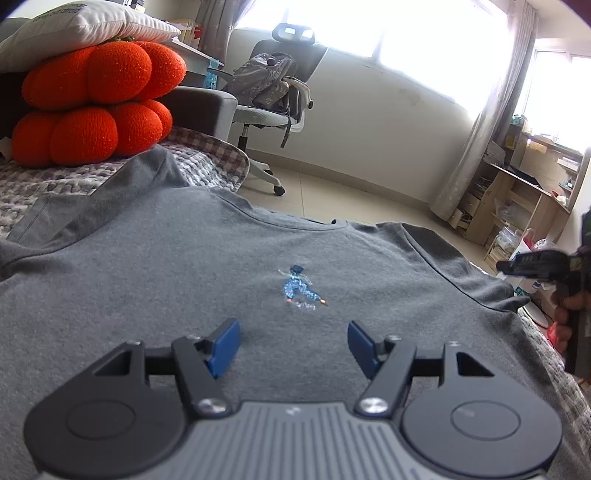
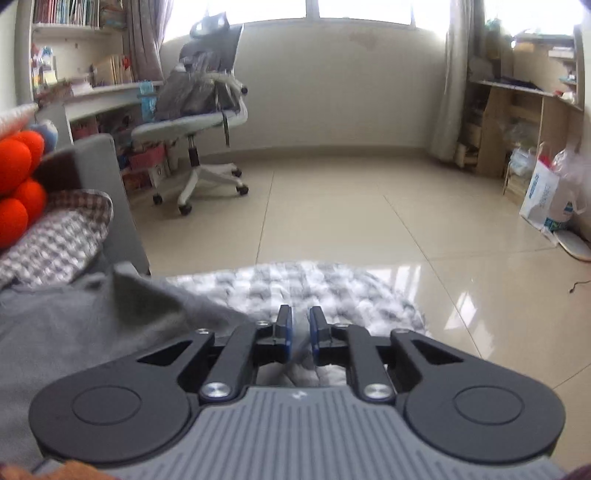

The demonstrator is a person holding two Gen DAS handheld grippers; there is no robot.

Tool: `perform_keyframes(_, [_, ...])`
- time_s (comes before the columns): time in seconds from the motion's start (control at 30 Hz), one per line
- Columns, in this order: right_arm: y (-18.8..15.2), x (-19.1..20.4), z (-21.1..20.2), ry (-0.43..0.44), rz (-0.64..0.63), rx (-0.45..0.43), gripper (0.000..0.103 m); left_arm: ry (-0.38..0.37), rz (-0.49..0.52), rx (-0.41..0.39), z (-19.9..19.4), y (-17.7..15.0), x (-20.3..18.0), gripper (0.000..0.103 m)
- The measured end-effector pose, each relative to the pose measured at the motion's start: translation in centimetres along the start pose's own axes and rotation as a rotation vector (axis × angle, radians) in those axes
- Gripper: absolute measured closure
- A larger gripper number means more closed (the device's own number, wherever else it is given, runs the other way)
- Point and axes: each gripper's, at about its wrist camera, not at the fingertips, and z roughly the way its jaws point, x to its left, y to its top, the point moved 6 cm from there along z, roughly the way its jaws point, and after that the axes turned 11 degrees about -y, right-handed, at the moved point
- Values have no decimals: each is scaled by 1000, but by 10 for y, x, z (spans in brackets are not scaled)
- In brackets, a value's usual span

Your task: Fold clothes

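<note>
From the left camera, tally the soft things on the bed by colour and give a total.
Orange pumpkin cushions: 2
White pillow: 1
Grey T-shirt: 1
Checked blanket: 1
Total: 5

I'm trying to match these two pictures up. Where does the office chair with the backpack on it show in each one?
Left wrist view: the office chair stands top centre, beyond the grey T-shirt, right of the orange pumpkin cushions.
Right wrist view: the office chair stands upper left, on the tiled floor by the desk.
Shared landmark: the orange pumpkin cushions, left of the chair in both.
</note>
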Motion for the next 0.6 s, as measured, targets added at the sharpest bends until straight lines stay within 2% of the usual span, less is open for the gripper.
perform_keyframes(0.03, [3,2,-6,23,8,-8,87,-1,-1,0,0,0,0,37])
perform_keyframes(0.07, [6,6,-13,54,10,-14,81,-3,-2,0,0,0,0,37])
perform_keyframes(0.1, [8,15,-19,86,5,-18,69,-4,-3,1,0,0,0,36])
perform_keyframes(0.17, [11,38,-30,174,0,-17,62,-9,-3,1,0,0,0,35])
perform_keyframes(0.23, [12,63,-34,245,-11,2,63,-13,-5,1,0,0,0,34])
perform_keyframes(0.3, [10,90,-29,281,-42,41,82,-16,-7,0,0,0,-1,34])
perform_keyframes(0.5, [-1,144,18,213,-178,129,84,-36,-24,-3,-1,0,1,31])
perform_keyframes(0.6, [4,145,42,178,-156,139,87,-45,-28,-3,-2,-1,1,30])
